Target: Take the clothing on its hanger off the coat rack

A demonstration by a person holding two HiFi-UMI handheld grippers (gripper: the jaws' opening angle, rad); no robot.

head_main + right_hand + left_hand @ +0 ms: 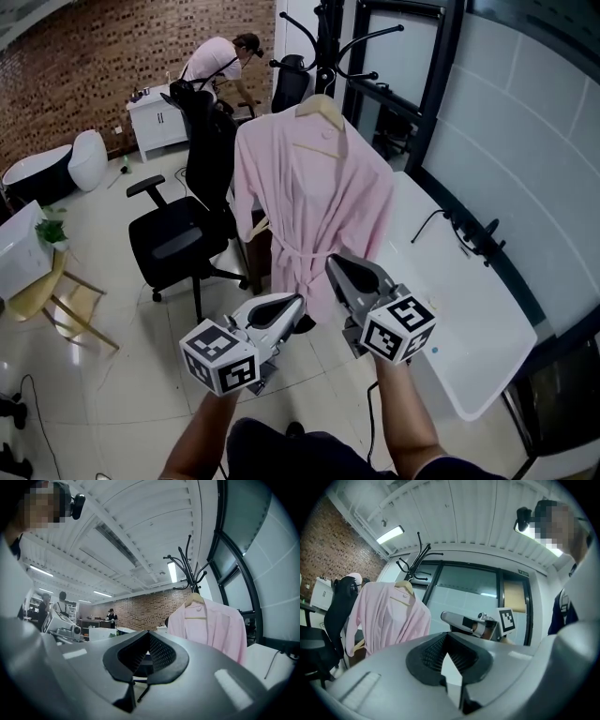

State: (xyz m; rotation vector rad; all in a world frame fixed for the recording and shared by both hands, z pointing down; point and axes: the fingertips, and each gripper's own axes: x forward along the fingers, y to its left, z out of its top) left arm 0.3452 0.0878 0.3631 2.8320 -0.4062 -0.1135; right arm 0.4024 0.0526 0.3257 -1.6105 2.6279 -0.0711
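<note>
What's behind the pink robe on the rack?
The black coat rack: only its hooks show, above the wooden hanger. The pink robe covers the pole and base. A black office chair stands beside it.

Both forearms come up bare from the bottom of the head view — left forearm (199, 433), right forearm (405, 417) — and the hands are mostly hidden behind the grippers' bodies. The left gripper (296, 303) points level and angles slightly inward, its jaws closed pad to pad with nothing between them. Just beside it, tip a little further ahead, the right gripper (335, 263) is also level, jaws together and empty — the two tips near but apart.
</note>
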